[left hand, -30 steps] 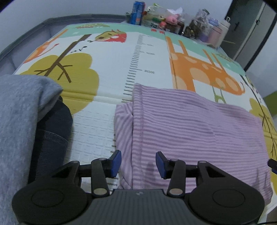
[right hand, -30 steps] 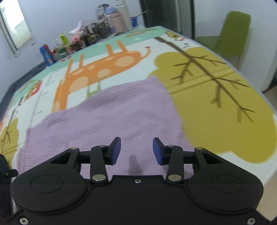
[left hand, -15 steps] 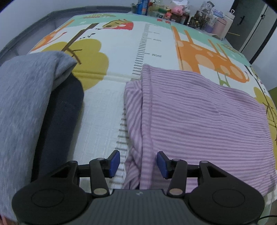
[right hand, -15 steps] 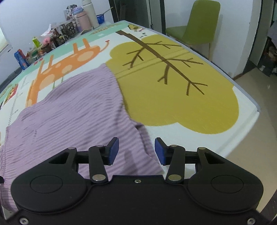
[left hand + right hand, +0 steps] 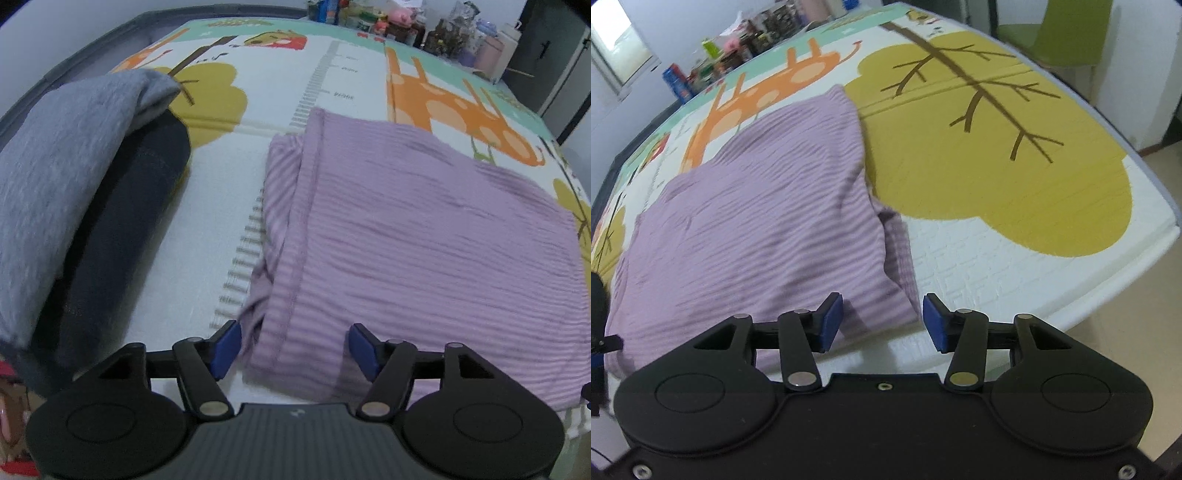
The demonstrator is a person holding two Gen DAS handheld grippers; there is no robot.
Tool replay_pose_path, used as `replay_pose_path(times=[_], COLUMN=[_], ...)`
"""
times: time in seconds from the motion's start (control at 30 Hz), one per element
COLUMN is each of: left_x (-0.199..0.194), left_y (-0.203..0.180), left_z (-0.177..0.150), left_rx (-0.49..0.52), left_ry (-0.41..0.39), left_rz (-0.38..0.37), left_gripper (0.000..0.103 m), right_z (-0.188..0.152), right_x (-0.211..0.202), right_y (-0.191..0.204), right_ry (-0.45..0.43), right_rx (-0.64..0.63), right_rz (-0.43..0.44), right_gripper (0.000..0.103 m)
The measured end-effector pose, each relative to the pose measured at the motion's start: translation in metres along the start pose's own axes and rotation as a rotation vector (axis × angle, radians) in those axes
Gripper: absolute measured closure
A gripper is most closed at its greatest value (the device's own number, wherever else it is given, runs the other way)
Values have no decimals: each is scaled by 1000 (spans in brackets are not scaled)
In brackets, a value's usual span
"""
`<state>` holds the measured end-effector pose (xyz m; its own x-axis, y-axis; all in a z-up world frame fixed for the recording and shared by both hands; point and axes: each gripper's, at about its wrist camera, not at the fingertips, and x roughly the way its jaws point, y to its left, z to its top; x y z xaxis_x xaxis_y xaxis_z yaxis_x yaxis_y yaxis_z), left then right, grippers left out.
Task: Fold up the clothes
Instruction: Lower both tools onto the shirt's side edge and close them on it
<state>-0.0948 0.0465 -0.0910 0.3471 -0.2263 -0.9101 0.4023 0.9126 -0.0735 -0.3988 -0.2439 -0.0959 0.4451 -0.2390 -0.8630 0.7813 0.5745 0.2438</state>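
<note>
A lilac ribbed garment (image 5: 424, 229) lies flat on the printed play mat (image 5: 288, 92), with a folded edge along its left side. My left gripper (image 5: 291, 347) hovers over the garment's near left corner, its jaws opening, and the cloth lies below the gap without the pads pressing on it. In the right wrist view the same garment (image 5: 757, 206) spreads left of centre. My right gripper (image 5: 881, 321) stands over its near right corner, jaws opening, blue pads clear of the cloth.
A grey garment (image 5: 62, 166) lies over a dark blue one (image 5: 122, 229) at the left of the mat. Bottles and jars (image 5: 406, 22) crowd the far edge. A green chair (image 5: 1067, 33) stands beyond the mat's right edge (image 5: 1160, 206).
Both grippers have drawn back toward the near edge of the garment, the left toward its left corner and the right toward its right corner. The left jaws have spread wider.
</note>
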Motion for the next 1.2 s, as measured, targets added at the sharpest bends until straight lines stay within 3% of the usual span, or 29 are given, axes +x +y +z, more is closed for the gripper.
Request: replay_pose_path(times=[0.3, 0.47, 0.6, 0.7, 0.93, 1.2], left_x=[3, 7, 8, 8, 9, 7], left_y=[11, 18, 22, 24, 18, 21], left_z=[-13, -11, -9, -7, -3, -2], left_rx=[-99, -98, -81, -68, 37, 49], left_ry=[-48, -27, -10, 1, 30, 71], left_rz=[-31, -51, -71, -85, -61, -56], left_gripper=[36, 46, 56, 65, 78, 79], right_z=[-9, -12, -11, -11, -12, -13], right_x=[7, 8, 10, 11, 7, 3], right_y=[-2, 1, 3, 8, 16, 12], right_ry=[17, -10, -5, -1, -1, 28], right_rx=[-79, -89, -55, -61, -88, -109], right_rz=[41, 29, 36, 30, -5, -22], right_gripper=[57, 62, 81, 86, 91, 91])
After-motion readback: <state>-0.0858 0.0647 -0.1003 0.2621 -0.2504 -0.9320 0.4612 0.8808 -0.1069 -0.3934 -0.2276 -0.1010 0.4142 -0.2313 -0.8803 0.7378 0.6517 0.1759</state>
